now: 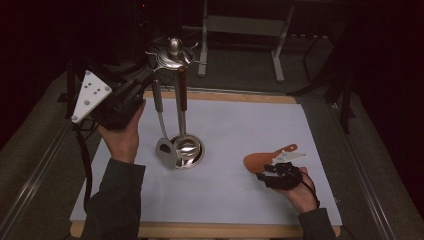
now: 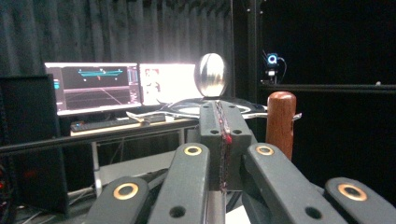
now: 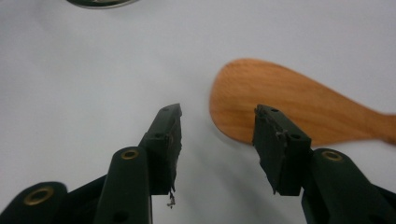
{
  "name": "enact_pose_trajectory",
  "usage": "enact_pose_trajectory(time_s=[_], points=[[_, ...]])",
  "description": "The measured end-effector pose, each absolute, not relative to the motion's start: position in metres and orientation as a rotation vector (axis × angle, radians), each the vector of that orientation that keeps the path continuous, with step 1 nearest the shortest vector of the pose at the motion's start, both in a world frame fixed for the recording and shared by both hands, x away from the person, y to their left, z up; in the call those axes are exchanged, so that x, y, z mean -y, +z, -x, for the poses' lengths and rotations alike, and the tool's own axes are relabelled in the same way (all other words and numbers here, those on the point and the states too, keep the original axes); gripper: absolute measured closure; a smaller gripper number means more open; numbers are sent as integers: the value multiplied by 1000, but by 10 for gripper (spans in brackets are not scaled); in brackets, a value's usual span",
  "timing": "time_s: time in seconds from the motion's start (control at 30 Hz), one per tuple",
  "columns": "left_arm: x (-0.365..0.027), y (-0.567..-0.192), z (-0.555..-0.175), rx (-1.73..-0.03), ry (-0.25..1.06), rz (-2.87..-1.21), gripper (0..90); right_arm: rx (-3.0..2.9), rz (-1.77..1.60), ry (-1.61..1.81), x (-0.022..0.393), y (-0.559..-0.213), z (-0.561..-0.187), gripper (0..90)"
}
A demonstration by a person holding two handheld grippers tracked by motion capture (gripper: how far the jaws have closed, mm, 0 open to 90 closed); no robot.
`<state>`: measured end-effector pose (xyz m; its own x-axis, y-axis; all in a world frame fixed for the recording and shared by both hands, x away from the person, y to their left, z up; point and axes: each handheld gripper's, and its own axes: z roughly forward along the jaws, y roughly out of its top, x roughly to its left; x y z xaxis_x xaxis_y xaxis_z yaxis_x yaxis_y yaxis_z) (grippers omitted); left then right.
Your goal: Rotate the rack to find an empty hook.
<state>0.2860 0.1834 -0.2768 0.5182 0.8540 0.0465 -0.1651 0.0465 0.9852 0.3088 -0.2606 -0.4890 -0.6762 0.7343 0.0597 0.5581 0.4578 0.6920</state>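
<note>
A stand [image 1: 175, 55] rises from its base [image 1: 189, 150] on the desk [image 1: 240, 125], left of centre, with a ladle [image 1: 182, 107] and a slotted turner [image 1: 161, 125] hanging from its top. The left gripper [image 2: 222, 121] has its fingers [image 2: 212, 126] up at the stand's top, the ladle's handle just right of them. A spatula [image 3: 289, 102] lies on the desk to the right, its blade just ahead of the right gripper [image 3: 217, 135] fingers [image 3: 275, 140], toward the right one.

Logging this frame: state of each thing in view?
left gripper: shut on slotted turner
slotted turner: hanging on rack
ladle: hanging, untouched
utensil rack: upright
right gripper: open, beside wooden spatula
wooden spatula: flat on table, ungripped
</note>
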Motion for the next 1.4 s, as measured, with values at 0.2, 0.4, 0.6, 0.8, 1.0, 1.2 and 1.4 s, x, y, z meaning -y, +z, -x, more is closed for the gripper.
enact_pose_trajectory(time_s=[0.2, 0.4, 0.6, 0.8, 1.0, 1.2, 1.4], points=[[-182, -276, -286, -691, 913, -1303, 898, -2433, -1171, 1043, 271, -492, -307, 518], [-189, -277, -292, -716, 911, -1289, 898, -2412, -1185, 1048, 279, -490, -305, 519], [-193, -274, -295, -730, 925, -1309, 895, -2409, -1204, 1041, 282, -493, -306, 520], [-195, -272, -299, -748, 930, -1314, 898, -2406, -1203, 1046, 282, -492, -305, 520], [-197, -270, -305, -768, 942, -1326, 900, -2405, -1213, 1045, 284, -494, -306, 520], [-198, -268, -313, -793, 946, -1332, 900, -2403, -1219, 1043, 285, -495, -306, 521], [-199, -265, -319, -813, 948, -1344, 900, -2401, -1224, 1046, 285, -495, -306, 521]])
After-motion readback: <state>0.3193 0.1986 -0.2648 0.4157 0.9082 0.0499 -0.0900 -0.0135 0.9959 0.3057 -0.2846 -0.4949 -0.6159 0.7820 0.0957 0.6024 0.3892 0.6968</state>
